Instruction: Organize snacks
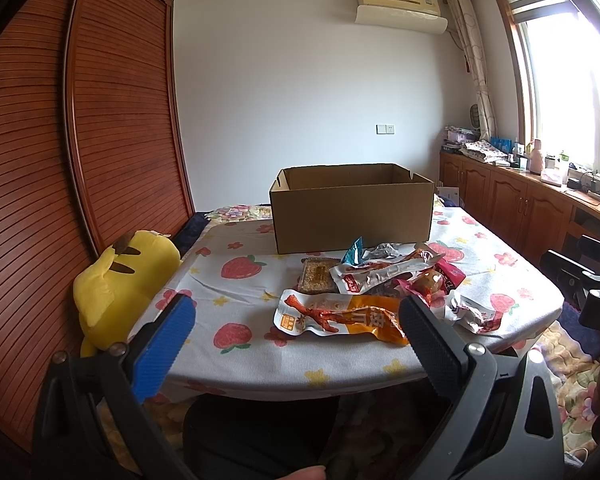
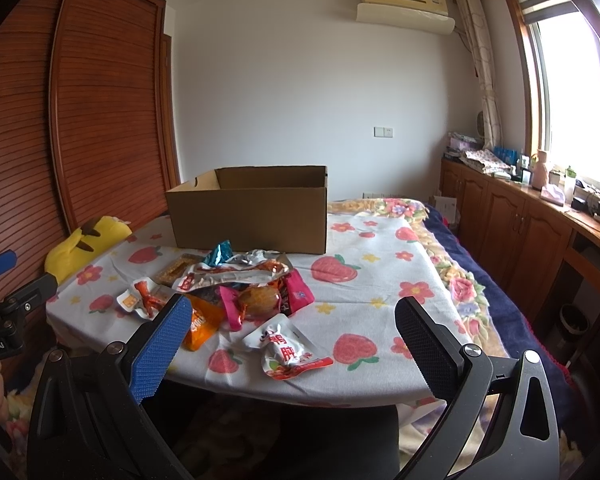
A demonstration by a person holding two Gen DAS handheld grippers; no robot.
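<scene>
A pile of snack packets lies on the strawberry-print table (image 1: 236,280). An orange and white chicken-feet packet (image 1: 336,318) lies nearest, with a white and red packet (image 1: 384,274) and a brown bar (image 1: 318,276) behind it. An open cardboard box (image 1: 352,208) stands behind the pile. My left gripper (image 1: 296,344) is open and empty, just short of the orange packet. My right gripper (image 2: 294,340) is open and empty above a small white and red packet (image 2: 288,346). The pile (image 2: 236,284) and the box (image 2: 248,208) also show in the right wrist view.
A yellow plush toy (image 1: 116,284) sits at the table's left edge against a wooden wardrobe (image 1: 112,120). A bed with a floral blanket (image 2: 460,280) lies to the right. Wooden cabinets (image 2: 520,232) run under the window.
</scene>
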